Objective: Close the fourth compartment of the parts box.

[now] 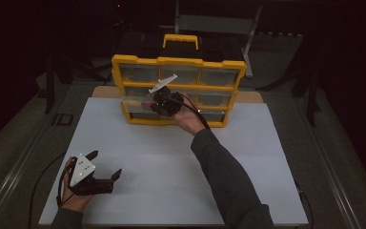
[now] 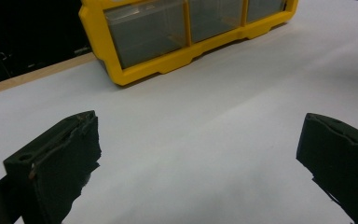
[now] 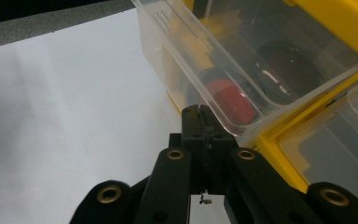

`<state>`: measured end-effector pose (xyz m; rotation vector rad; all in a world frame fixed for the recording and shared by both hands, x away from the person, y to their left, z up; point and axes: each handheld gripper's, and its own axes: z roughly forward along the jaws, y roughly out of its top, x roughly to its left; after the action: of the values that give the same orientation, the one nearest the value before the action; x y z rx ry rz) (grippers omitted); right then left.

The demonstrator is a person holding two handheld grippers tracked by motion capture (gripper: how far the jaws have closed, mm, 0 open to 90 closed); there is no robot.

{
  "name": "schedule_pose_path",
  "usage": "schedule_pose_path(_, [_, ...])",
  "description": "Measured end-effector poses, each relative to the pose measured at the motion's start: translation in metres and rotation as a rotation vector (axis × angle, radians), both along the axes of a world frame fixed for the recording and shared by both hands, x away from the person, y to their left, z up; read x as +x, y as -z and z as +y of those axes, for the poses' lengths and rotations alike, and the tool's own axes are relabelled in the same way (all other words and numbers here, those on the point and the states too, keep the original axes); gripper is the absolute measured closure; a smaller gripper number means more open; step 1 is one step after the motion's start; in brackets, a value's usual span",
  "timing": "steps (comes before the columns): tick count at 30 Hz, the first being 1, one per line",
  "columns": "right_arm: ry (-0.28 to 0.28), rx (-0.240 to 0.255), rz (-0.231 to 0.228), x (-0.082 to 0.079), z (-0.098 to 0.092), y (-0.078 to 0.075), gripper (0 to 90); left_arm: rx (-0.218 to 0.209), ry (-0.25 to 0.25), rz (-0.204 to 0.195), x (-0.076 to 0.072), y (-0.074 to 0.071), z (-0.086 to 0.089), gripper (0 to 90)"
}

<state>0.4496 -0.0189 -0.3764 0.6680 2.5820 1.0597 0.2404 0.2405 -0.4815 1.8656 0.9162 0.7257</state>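
Observation:
A yellow drawer cabinet (image 1: 178,61) with clear drawers stands at the far side of the white board (image 1: 171,167). One clear drawer (image 1: 136,101) in its middle row is pulled partly out. In the right gripper view this drawer (image 3: 205,51) holds a red round thing (image 3: 228,95) and a dark round thing (image 3: 284,65). My right gripper (image 1: 151,103) is shut, and its tips (image 3: 203,112) rest against the drawer's front edge; I cannot tell if a lip is pinched. My left gripper (image 1: 107,163) lies open on the board at the near left, nothing between its jaws (image 2: 198,140).
The cabinet (image 2: 168,60) has a yellow carry handle (image 1: 181,38) on top. A wooden tabletop (image 1: 250,97) shows beyond the board's far edge. Metal rails (image 1: 9,181) run along both sides. Dark stands and a pale frame (image 1: 214,21) lie behind the cabinet.

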Motion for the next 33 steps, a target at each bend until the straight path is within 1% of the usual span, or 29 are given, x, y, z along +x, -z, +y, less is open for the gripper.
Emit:
schedule_pose_path(17, [0.030, -0.002, -0.014, 0.006, 0.002, 0.001, 89.9, 0.000, 0.000, 0.000, 0.000, 0.000, 0.000, 0.0])
schedule_pose_path(28, [0.038, -0.001, -0.031, 0.010, 0.003, 0.001, 89.8, -0.001, -0.001, -0.001, 0.000, 0.000, -0.001, 0.0])
schedule_pose_path(29, [0.049, -0.001, -0.030, 0.011, 0.004, 0.001, 89.8, -0.001, -0.001, -0.001, 0.000, 0.000, -0.001, 0.0])
schedule_pose_path(33, [0.056, 0.002, -0.032, 0.012, 0.004, 0.002, 89.8, -0.001, 0.000, -0.002, 0.000, 0.000, -0.001, 0.0])
